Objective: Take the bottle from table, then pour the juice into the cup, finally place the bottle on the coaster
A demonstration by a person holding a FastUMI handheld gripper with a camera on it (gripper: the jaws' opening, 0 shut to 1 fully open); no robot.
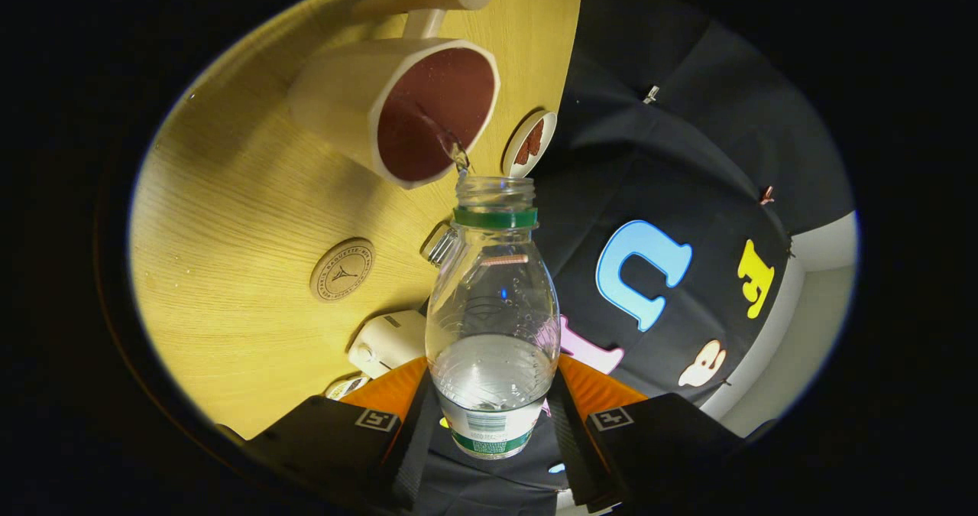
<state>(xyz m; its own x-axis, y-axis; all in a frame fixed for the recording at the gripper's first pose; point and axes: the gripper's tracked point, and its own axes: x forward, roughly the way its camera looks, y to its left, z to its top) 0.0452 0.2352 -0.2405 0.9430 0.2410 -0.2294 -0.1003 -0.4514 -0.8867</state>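
Gripper view: the hand-held gripper pinches one open bottle, tipped toward one cup at 11 o'clock on the worktop.
Stream: a thin trickle reaches the cup's rim.
Risk: too steep a tilt may spill.
Count: one wooden coaster at 9 o'clock, unused.
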